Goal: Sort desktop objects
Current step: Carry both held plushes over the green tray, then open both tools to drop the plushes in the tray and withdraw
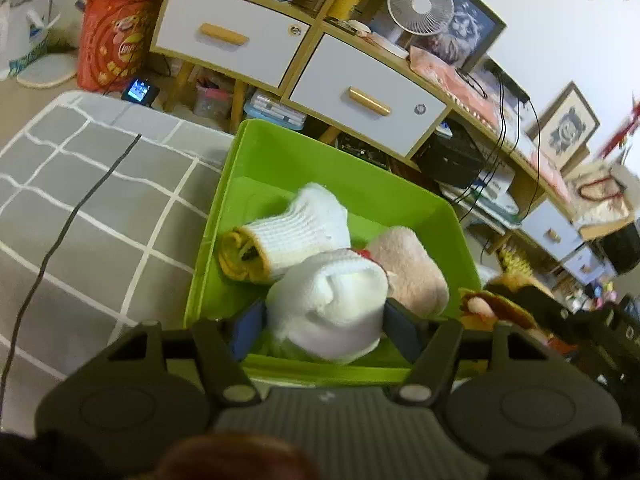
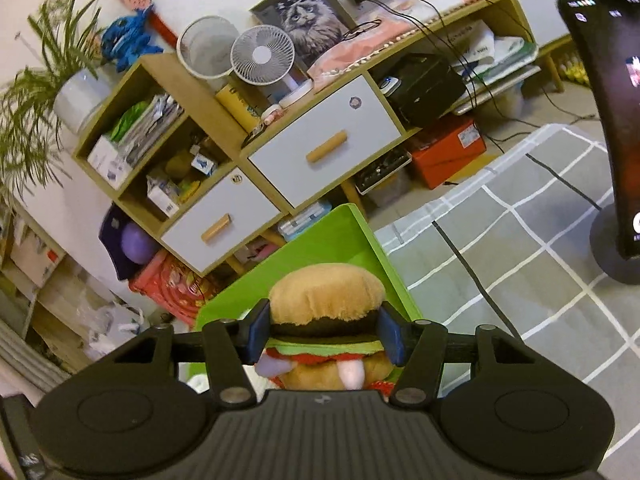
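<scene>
Your right gripper (image 2: 324, 334) clamps the plush burger (image 2: 326, 296) between both fingers; the green bin (image 2: 320, 240) lies just beyond the fingertips.

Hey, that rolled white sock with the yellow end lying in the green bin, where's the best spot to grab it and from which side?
Grip the rolled white sock across its ribbed middle, coming straight down from above. It lies on its side in the green bin, so its long flanks face up. The yellow end looks loose and could unroll. The left tongs are shut on another white sock bundle.

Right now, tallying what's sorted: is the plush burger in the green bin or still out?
Out. The right tongs grip the plush burger above the green bin.
</scene>
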The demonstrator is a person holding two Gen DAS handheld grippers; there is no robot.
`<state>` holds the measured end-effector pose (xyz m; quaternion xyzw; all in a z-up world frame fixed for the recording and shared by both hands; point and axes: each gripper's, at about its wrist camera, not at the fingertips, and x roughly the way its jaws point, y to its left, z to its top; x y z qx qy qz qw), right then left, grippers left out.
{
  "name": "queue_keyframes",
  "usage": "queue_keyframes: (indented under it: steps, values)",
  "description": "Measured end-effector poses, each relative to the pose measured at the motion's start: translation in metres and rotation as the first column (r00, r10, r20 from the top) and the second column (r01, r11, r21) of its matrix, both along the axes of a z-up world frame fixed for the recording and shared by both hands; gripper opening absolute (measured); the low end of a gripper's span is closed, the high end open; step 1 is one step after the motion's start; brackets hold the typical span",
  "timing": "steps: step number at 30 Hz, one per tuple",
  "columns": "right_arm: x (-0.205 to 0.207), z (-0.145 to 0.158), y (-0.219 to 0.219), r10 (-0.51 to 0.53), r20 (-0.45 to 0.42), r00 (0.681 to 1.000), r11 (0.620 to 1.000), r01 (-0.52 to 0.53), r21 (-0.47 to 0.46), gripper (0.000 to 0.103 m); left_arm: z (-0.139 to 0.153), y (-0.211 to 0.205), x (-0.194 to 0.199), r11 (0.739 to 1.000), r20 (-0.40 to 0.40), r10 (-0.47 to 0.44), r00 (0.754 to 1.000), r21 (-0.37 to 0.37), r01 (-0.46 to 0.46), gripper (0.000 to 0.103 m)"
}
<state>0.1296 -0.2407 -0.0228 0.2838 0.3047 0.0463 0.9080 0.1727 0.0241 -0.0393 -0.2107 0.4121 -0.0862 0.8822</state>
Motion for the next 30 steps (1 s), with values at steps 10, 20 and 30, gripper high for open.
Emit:
queue_keyframes:
  steps: [10, 20, 30]
  values:
    - [0.009, -0.008, 0.009, 0.046, -0.01, 0.999, 0.996, -0.047, -0.079, 0.057, 0.004, -0.013, -0.005, 0.995, -0.005, -0.025, 1.0, 0.101, 0.026, 0.063]
    - [0.011, -0.012, 0.003, 0.074, -0.026, 0.997, 0.996, -0.075, -0.042, 0.058, 0.005, -0.009, -0.009, 0.996, 0.022, -0.031, 0.999, 0.085, 0.03, 0.066]
    - [0.007, -0.002, 0.0, 0.06, -0.055, 0.997, 0.997, -0.063, -0.038, 0.076, 0.013, -0.005, -0.015, 0.999, 0.038, -0.027, 0.999, 0.044, 0.026, 0.092]
